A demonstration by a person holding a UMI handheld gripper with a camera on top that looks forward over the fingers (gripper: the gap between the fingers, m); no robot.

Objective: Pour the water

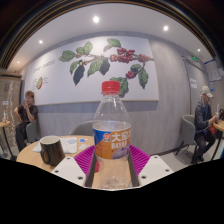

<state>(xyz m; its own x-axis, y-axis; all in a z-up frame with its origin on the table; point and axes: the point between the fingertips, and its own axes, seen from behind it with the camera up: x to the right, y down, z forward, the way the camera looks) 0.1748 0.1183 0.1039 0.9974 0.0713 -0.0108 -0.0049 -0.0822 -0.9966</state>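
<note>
Inspector: Bottle [112,135] is found upright between the two fingers of the gripper [112,165], its sides met by the magenta pads [84,157]. The claw is judged clamped on it, low on the body, so that the neck is left free for tipping.

Clerk: Materials to be recorded?

Inspector: Clear plastic, cylindrical, with ribbed shoulders; a red screw cap [111,87] is still fitted; an orange and blue label is wrapped round the middle. Water is seen inside.

Clerk: And the receiving vessel?

Inspector: A dark mug [51,150], rounded and matte, is stood to the left on the pale wooden table [30,157], near but apart from the bottle. That placing is judged to allow a short tilt leftward. No pouring is yet under way, and the cap would need to be removed first.

Clerk: Surroundings?

Inspector: A wall painting [104,65] of leaves and berries is noted far behind. Seated persons are noted at far left and far right.
</note>
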